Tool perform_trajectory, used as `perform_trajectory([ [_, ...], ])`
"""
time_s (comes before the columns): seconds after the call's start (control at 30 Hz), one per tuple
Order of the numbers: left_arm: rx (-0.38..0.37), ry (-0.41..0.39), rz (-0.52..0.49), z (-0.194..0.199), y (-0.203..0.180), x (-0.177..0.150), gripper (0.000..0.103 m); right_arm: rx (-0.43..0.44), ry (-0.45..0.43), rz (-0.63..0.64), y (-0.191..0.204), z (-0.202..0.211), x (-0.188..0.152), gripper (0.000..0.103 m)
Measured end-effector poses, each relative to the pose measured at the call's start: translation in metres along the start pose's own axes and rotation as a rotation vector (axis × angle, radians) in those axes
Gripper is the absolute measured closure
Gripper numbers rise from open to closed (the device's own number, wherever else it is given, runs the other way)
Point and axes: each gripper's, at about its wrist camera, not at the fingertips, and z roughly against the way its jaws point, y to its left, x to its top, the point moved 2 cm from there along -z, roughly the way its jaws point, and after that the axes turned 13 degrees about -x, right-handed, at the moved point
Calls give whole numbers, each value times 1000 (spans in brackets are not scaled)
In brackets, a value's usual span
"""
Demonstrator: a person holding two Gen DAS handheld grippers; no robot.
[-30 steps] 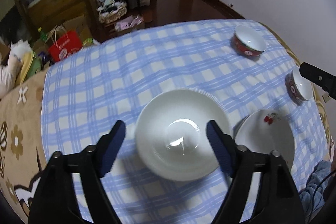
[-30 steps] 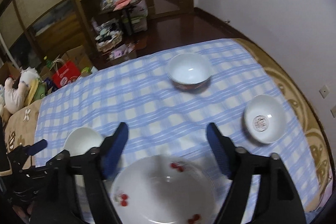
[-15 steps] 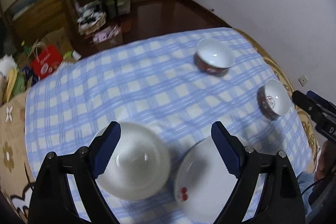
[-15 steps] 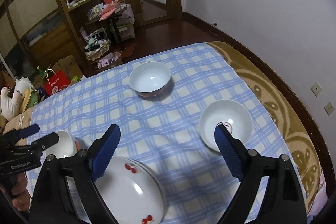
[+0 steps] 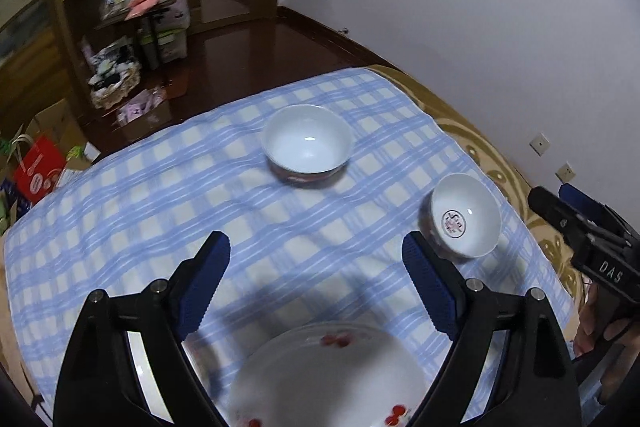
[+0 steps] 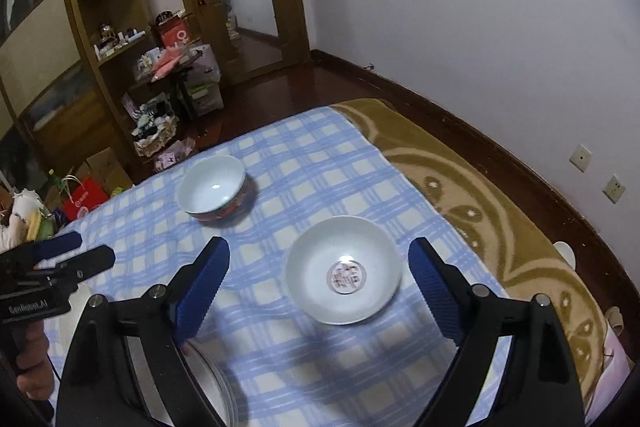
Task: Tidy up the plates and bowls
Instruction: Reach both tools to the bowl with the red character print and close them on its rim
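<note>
A white plate with red cherries point(image 5: 332, 379) lies on the blue checked cloth point(image 5: 160, 195), just below my left gripper point(image 5: 314, 251), which is open and holds nothing. Farther off stands a white bowl with a red outside point(image 5: 308, 141). At the right sits a small white bowl with a red emblem point(image 5: 466, 215), and the right gripper point(image 5: 554, 193) pokes in beside it. In the right wrist view my right gripper point(image 6: 319, 251) is open above the emblem bowl point(image 6: 344, 269), pads clear of it. The red bowl point(image 6: 212, 189) is behind, the left gripper point(image 6: 94, 247) at the left, and the plate's rim point(image 6: 216, 383) low down.
A brown patterned blanket point(image 6: 480, 195) shows past the cloth's right edge, near the white wall with sockets point(image 6: 580, 159). Beyond the far edge are dark floor, a wooden shelf unit point(image 6: 100, 39), a basket, boxes and a red bag point(image 5: 38, 167). A hand point(image 6: 36, 367) grips the left tool.
Both grippers have swung to the right. The big plain white bowl has left the left wrist view and the cherry plate now lies under it. The emblem bowl has come between the right fingers.
</note>
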Motion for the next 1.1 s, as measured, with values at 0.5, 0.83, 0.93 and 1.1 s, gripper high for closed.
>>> perform_trajectory([
  [0.5,-37,21,-80,-71,-57,12,16,-47,85,-88,-46,-68,11,10],
  [0.83,-77,136,-75,-131,-69,5,16,-24,203,-118,-60,-107,1,29],
  [0.93,-92,165,-53,-145,-69,1,16,-33,221,-146,-62,-115,-7,29],
  [1.1,-76,211,-54,-166,-72,-8,32,-25,283,-155,-60,-131,-21,29],
])
